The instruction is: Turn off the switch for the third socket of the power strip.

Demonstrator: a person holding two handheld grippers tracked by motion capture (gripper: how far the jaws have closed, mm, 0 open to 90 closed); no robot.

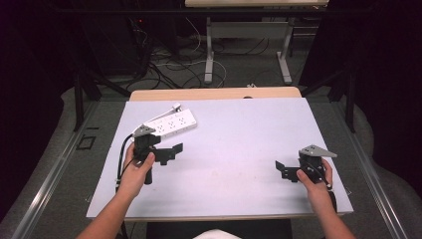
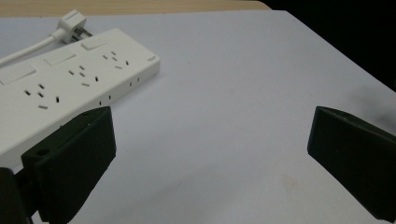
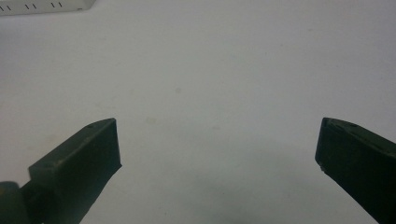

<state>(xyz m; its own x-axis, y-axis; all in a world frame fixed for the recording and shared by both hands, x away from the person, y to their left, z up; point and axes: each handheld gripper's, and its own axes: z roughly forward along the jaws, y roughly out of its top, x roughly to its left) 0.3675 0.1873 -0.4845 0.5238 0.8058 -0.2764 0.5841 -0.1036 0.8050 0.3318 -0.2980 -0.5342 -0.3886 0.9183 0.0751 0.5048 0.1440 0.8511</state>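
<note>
We hold the left gripper [image 1: 169,152] wide open and empty just beside the white power strip [image 1: 171,123] near the tabletop's far left corner, ready to reach it; our right gripper [image 1: 283,169], also spread empty, waits by the right edge.

Your table sits in a dim, dark-walled room with a second desk behind it.

You work at a table [image 1: 214,93] with a pale wood top, its light edge showing along the far side, and a white mat [image 1: 239,144] covers nearly all of it. Beyond it you see a grey floor [image 1: 249,69] strewn with loose black and white cables [image 1: 169,64]. Farther back stands another desk [image 1: 249,30] on grey metal legs, its light top just at the upper edge. Black curtains or panels [image 1: 378,74] close you in on both sides, and the mat is lit evenly from above.
</note>
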